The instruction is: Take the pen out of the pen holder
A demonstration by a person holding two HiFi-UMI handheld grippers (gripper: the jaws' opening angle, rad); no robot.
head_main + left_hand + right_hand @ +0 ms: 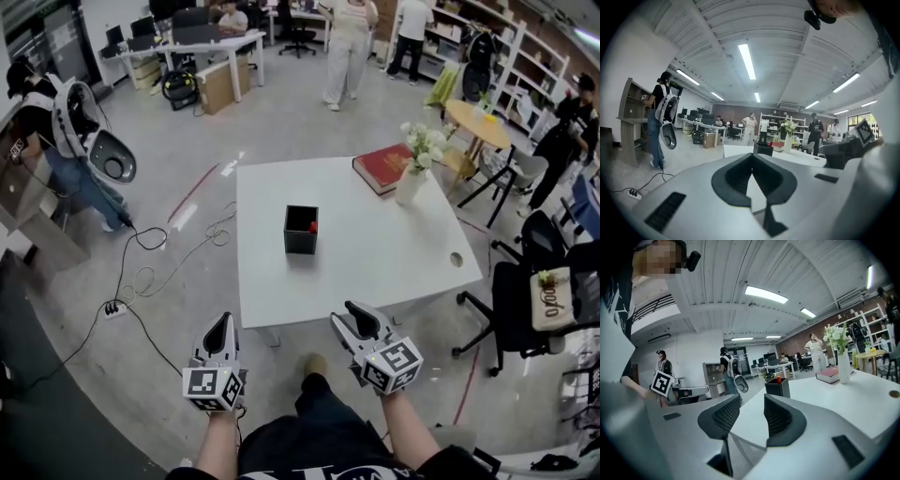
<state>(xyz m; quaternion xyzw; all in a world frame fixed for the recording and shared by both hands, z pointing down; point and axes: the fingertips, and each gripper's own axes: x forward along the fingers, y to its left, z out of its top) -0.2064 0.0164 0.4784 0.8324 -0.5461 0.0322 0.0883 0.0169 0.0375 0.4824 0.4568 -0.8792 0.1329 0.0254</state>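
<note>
Pen (312, 226) sits in the pen holder (300, 240), well beyond the left gripper (223, 325), closed, and right gripper (352, 318), parted and empty.

Left claw (222, 323), right claw (351, 317): grey plastic shells, matt, smooth. Pads (779, 416): black, rubber-like, finely ribbed, matt.

Tabletop (375, 253), ahead of both claws: white, smooth, low sheen.

Holder (301, 234), ahead between the claws: black, matt, looks like plastic. Pen (313, 226) inside: red tip only, material not readable.

Book (382, 169), far ahead of right claw: red cover, faint sheen.

Vase (409, 186) beside it: white, glossy.

Floor (281, 122): grey, smooth, polished, glare patches.
</note>
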